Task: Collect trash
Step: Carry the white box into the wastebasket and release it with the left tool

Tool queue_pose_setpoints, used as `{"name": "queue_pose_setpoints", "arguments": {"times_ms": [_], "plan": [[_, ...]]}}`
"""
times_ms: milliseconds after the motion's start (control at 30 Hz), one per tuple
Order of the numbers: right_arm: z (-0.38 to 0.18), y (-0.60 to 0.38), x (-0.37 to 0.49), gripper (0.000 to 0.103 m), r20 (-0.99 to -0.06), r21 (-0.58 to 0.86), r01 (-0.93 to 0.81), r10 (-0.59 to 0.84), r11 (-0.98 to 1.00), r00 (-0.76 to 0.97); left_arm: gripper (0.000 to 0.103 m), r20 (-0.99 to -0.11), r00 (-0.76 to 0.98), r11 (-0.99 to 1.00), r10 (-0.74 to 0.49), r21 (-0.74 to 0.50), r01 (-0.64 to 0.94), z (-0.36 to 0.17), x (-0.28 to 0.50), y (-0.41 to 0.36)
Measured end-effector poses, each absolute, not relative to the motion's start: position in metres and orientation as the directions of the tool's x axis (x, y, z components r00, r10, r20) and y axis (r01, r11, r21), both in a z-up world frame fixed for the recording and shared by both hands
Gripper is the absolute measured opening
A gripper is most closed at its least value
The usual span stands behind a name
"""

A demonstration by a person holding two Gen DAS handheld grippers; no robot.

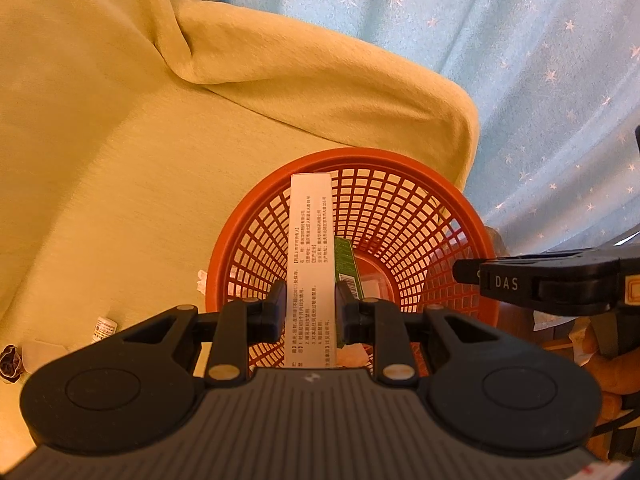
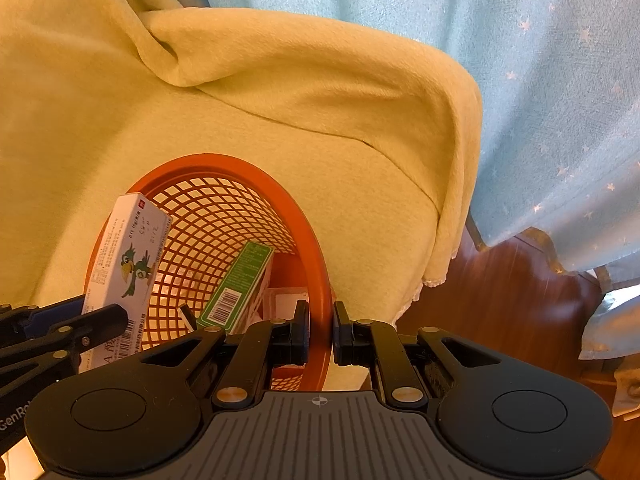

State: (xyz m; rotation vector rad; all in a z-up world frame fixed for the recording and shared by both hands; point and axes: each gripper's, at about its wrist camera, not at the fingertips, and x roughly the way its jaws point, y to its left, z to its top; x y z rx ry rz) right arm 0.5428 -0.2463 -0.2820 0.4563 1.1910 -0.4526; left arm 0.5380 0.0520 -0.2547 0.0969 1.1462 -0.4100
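My left gripper [image 1: 310,312] clamps a white box [image 1: 311,256] over the mouth of the red basket [image 1: 472,216], its far end poking inside. My right gripper [image 2: 320,330] pinches the basket's rim, one finger inside the mesh and one outside. In the basket a green box [image 2: 236,286] leans on the wall, with something white at the bottom that I cannot make out. The basket sits on a yellow blanket [image 1: 120,160]. To the left lie a small bottle [image 1: 105,327], a dark wrapper [image 1: 10,362] and a tissue scrap [image 1: 201,280] touching the basket. A starry blue curtain [image 2: 560,80] hangs behind.
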Motion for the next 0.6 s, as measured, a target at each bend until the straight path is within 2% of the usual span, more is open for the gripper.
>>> {"name": "queue_pose_setpoints", "arguments": {"times_ms": [200,300,600], "plan": [[-0.282,-0.246,0.543,0.007,-0.948,0.096,0.559,-0.095,0.824,0.304,0.022,-0.908,0.326,0.918,-0.262,-0.130,0.375,-0.260,0.540,0.046],[-0.282,-0.245,0.544,0.007,-0.948,0.097,0.557,-0.094,0.825,0.304,0.028,-0.908,0.329,0.916,-0.261,-0.125,0.382,-0.260,0.540,0.044],[-0.282,-0.245,0.544,0.007,-0.948,0.095,0.560,-0.096,0.823,0.303,0.029,-0.901,0.360,0.927,-0.242,-0.104,0.360,-0.249,0.537,0.062]]}}
